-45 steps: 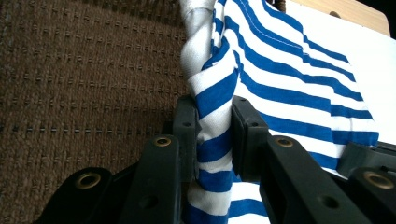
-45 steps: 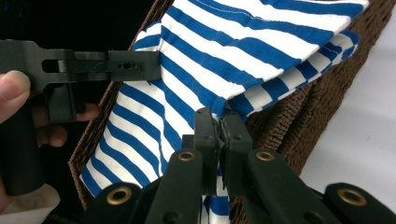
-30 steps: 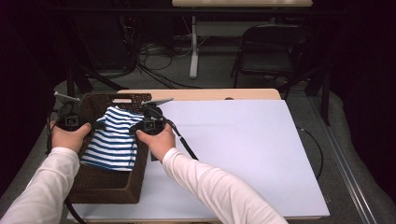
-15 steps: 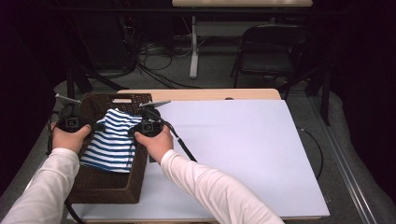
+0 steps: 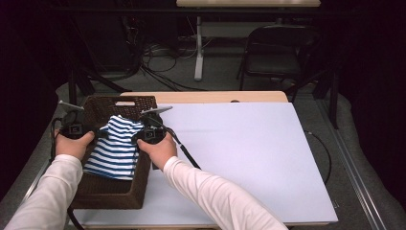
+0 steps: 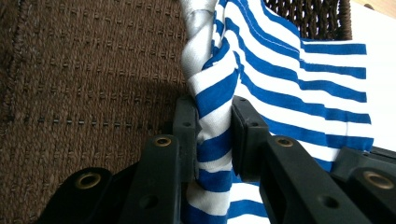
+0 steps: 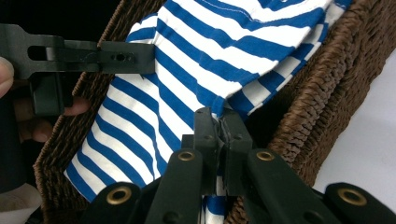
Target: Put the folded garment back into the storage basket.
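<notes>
1. White long sleeves (image 5: 210, 191) were worn on both forearms.
2. Both grippers, the left gripper (image 6: 208, 135) and right gripper (image 7: 219, 128), were built of black jaws set with brass-coloured eyelets (image 7: 187, 155).
3. A black cable (image 5: 184, 151) was trailed from the right gripper.
4. A grey plate (image 5: 155, 110), seemingly three-cornered, was carried on top.

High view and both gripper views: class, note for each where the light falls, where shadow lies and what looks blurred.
High view: white table top bright, surroundings dark. Left gripper view: shadow on brown woven basket, near jaws soft. Right gripper view: blue-and-white striped cloth evenly lit, corner black.
</notes>
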Tool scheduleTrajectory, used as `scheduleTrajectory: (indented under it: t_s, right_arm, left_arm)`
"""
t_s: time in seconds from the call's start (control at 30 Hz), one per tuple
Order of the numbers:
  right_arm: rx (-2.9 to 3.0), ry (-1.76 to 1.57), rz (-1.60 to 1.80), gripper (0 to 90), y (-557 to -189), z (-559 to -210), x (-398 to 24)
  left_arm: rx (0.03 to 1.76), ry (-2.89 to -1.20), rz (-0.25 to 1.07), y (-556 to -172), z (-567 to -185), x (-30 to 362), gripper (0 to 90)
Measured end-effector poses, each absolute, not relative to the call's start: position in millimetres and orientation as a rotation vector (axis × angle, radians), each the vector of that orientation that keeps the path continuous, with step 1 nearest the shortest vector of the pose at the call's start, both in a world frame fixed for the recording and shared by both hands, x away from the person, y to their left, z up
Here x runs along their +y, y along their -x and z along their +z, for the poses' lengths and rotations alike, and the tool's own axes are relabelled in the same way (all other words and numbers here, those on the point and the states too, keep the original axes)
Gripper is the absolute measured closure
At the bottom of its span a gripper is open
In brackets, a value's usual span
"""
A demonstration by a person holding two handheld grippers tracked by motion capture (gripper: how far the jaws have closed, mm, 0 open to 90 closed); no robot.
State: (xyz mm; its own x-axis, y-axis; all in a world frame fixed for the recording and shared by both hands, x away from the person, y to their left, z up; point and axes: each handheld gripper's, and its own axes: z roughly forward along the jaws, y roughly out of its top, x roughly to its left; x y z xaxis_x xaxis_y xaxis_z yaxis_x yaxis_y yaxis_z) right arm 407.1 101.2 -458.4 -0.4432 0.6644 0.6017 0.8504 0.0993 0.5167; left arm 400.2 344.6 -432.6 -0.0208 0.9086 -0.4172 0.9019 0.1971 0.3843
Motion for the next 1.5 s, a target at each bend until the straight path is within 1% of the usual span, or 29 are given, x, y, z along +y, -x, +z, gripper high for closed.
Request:
scheduleTrajectory:
  t_s: [0.47, 1.2, 1.27, 1.33, 1.37, 1.43, 1.5]
  right_arm:
    - [-2.164, 1.516, -1.255, 87.2, -407.4, -463.6, 102.2]
    - [-2.172, 1.515, -1.262, 86.4, -405.8, -462.3, 102.8]
    - [-2.174, 1.516, -1.266, 84.8, -405.5, -462.1, 102.8]
    - [-2.181, 1.517, -1.266, 80.5, -405.4, -462.0, 102.9]
    - [-2.182, 1.517, -1.268, 77.8, -405.1, -461.6, 102.7]
    - [-2.175, 1.516, -1.287, 71.0, -404.4, -460.7, 103.2]
    - [-2.175, 1.514, -1.303, 65.3, -402.7, -458.6, 104.0]
  left_arm:
    - [1.901, -1.690, 0.007, -400.7, -435.8, 346.0, 74.1]
    - [1.900, -1.691, 0.003, -401.2, -436.0, 346.7, 74.1]
    - [1.901, -1.685, 0.006, -401.4, -436.7, 347.2, 74.0]
    - [1.911, -1.678, 0.011, -401.3, -437.6, 347.9, 71.9]
    - [1.914, -1.667, 0.017, -401.3, -438.3, 348.1, 68.9]
    - [1.921, -1.647, 0.021, -401.3, -439.2, 349.5, 60.0]
    - [1.927, -1.652, 0.044, -401.4, -439.6, 350.0, 54.2]
